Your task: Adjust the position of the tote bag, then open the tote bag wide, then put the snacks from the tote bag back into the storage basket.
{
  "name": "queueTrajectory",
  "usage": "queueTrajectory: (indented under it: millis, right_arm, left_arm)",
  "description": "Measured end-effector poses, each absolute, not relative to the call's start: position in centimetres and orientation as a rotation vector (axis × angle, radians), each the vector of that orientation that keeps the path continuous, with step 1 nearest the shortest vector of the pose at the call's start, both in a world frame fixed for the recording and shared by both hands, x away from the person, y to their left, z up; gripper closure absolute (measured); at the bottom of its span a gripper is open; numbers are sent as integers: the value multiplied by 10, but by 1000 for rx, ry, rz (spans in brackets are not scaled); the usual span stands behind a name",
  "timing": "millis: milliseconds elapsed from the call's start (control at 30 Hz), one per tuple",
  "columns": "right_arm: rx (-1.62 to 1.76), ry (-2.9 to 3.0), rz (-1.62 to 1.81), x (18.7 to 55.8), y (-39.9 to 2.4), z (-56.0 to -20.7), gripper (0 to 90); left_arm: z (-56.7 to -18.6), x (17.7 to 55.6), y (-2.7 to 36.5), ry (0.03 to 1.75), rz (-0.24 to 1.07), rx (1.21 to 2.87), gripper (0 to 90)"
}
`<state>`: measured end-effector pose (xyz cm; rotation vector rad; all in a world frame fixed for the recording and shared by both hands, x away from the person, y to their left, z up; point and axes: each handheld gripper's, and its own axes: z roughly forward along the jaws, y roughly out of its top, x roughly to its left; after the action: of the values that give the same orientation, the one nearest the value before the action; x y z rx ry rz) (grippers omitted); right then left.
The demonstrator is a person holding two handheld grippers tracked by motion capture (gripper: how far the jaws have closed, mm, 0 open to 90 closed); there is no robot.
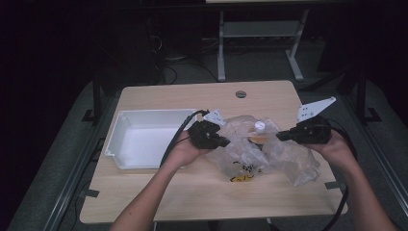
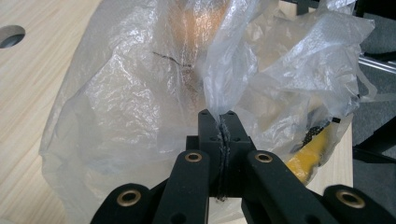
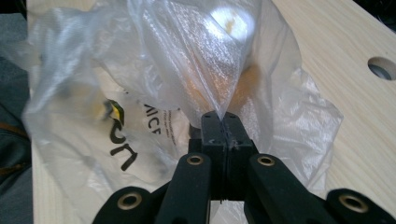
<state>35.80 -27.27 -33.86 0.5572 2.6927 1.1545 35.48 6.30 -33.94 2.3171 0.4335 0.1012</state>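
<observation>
left claw (image 2: 223, 122): I see it clamped on a plastic bag (image 1: 262, 149) fold
right claw (image 3: 223, 122): pinching the bag's other edge
bag: mid-counter (image 1: 192, 192), right of white tray (image 1: 126, 115)

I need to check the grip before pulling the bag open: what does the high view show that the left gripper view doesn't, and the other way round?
High view: the white tray left of the plastic bag, and the right gripper at the bag's other side. Left gripper view: plastic pinched between the left gripper's shut jaws, and a yellow item inside. Both: the crumpled clear bag on the wooden table, with its round hole.
</observation>
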Motion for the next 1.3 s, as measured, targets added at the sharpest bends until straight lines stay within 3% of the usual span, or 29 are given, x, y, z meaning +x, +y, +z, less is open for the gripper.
queueTrajectory:
  millis: [733, 1300]
  right_arm:
    - [519, 2655, 1174, 371, -270, -312, 892]
    - [620, 2624, 1214, 394, -268, -311, 892]
  left_arm:
    - [-334, 368, 74, 475, 119, 2266, 895]
    - [-334, 388, 79, 561, 162, 2209, 895]
